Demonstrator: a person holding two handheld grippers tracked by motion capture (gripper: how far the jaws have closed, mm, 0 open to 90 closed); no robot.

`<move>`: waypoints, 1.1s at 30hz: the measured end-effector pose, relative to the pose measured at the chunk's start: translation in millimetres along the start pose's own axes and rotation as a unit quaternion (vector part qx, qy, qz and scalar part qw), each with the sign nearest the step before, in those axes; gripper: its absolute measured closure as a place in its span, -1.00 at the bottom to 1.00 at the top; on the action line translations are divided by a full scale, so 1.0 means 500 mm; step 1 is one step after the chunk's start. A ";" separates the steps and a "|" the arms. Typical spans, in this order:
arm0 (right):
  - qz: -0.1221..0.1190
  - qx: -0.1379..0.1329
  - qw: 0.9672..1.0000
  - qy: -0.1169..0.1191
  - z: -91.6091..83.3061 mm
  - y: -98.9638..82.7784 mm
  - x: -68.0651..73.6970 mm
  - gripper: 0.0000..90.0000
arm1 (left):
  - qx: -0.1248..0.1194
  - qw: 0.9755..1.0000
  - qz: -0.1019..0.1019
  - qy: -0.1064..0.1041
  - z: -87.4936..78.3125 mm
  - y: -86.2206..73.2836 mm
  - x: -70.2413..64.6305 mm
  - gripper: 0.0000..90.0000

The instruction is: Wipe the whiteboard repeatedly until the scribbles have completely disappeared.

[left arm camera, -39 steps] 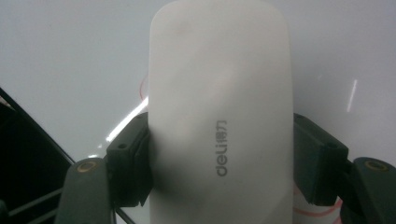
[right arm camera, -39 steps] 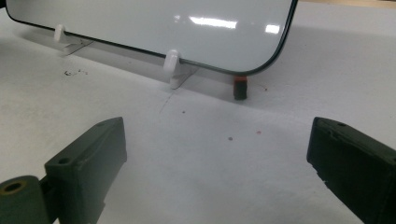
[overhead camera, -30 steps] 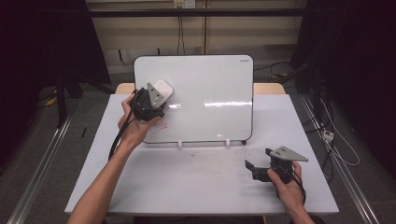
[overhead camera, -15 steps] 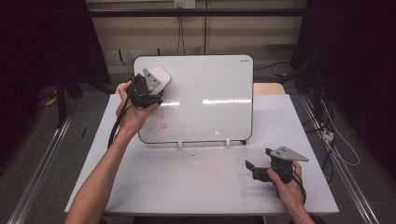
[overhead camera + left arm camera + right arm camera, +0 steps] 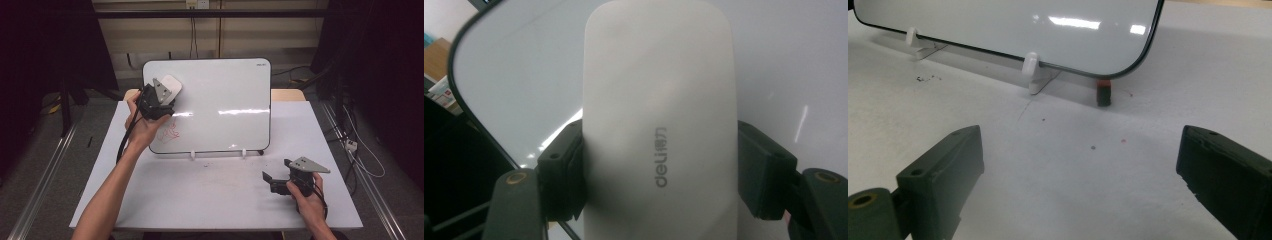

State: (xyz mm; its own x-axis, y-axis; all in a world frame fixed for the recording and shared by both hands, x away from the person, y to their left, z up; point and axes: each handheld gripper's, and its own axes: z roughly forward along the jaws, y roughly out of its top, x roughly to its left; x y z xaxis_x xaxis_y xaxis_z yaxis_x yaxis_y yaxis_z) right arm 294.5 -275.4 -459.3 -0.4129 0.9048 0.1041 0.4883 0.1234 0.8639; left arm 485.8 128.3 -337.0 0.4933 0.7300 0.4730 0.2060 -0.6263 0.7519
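Though raised, eraser (image 5: 659, 125) between tool (image 5: 659, 170) jaws

White table (image 5: 210, 200) carries a whiteboard (image 5: 225, 95) propped upright on two white clip stands (image 5: 1034, 75). A small red-and-black cap (image 5: 1103, 92) stands by its corner. Dark specks mark the surface.

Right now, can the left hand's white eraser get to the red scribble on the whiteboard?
Probably yes: the white plastic eraser sits just above the red scribble on the white rectangular whiteboard, with nothing between them.

Dim dark surroundings; overhead glare streak on whiteboard (image 5: 220, 112); close eraser (image 5: 659, 125) soft-focused.
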 end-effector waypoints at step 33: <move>-0.002 0.001 1.000 0.001 0.005 0.001 0.006 -0.89 | 0.016 0.999 0.033 -0.015 -0.032 -0.102 -0.096 -0.31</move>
State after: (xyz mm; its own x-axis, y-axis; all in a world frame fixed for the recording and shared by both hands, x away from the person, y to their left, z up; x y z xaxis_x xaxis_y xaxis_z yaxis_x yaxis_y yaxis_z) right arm 295.5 -271.7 -459.7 -0.4162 0.9037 0.1006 0.4880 0.1287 0.8633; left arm 438.2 129.5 -390.6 0.5323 0.6782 0.5067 0.1986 -0.6818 0.7040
